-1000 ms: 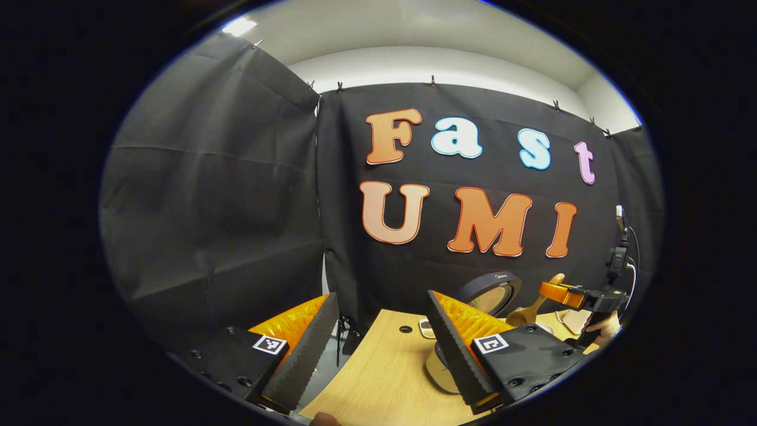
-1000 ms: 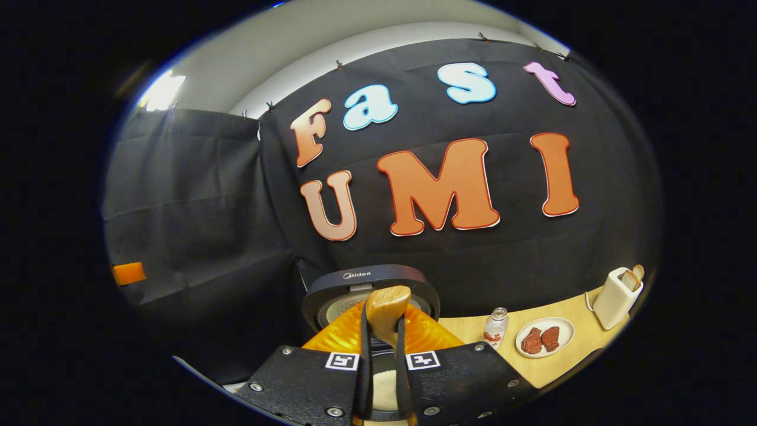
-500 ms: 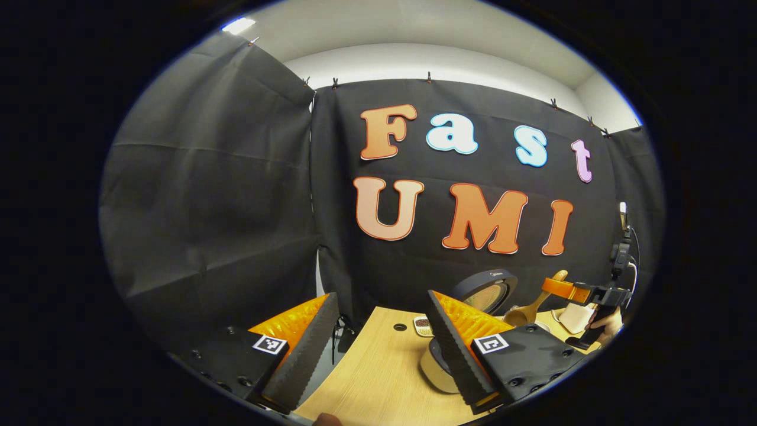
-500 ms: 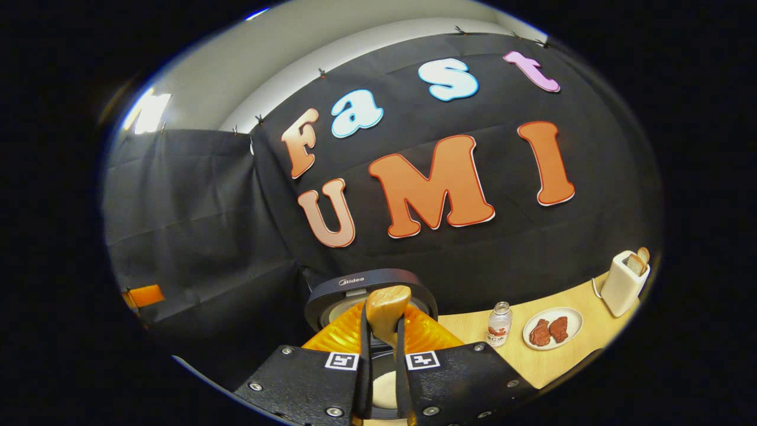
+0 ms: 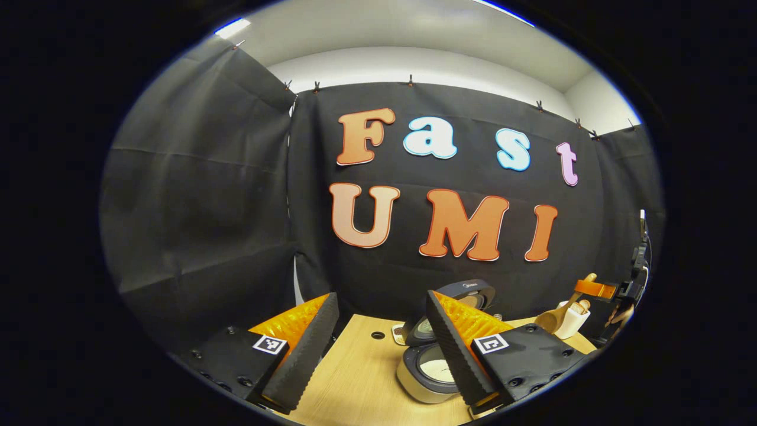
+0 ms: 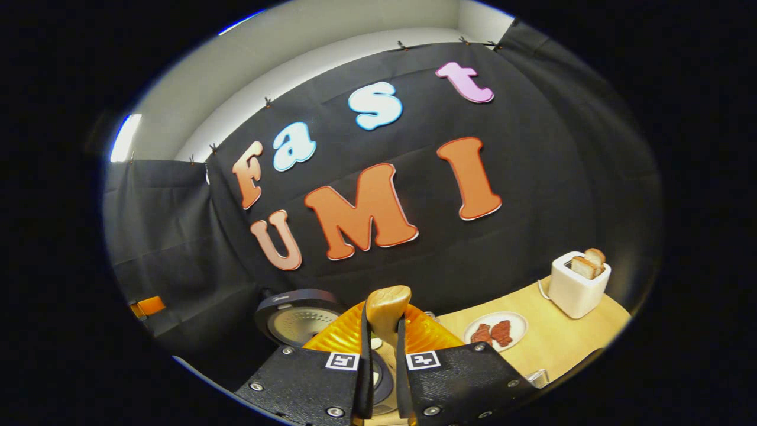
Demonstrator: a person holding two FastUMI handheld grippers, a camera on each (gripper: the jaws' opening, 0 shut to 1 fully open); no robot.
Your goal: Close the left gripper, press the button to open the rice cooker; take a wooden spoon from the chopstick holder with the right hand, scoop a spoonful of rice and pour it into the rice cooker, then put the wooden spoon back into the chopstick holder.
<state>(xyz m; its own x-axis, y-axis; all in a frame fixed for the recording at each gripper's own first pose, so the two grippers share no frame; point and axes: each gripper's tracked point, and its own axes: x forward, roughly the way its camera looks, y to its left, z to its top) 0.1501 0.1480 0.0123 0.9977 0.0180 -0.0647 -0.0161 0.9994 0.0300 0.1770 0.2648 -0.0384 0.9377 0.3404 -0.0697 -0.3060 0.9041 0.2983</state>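
Gripping the wooden spoon (image 6: 387,307) tight in my right gripper (image 6: 383,378), I hold my left gripper (image 5: 378,349), jaws apart, near the open rice cooker (image 5: 429,370).

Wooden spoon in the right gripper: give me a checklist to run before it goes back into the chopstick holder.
1. Right gripper shut on the light wooden spoon: ok.
2. Spoon emptied of rice: cannot tell.
3. Round silver rice cooker with its dark lid up: ok.
4. Left gripper open, holding nothing: ok.
5. Chopstick holder located: cannot tell; a white container stands by the spoon in the left gripper view.
6. White plate of meat apart from the spoon: ok.
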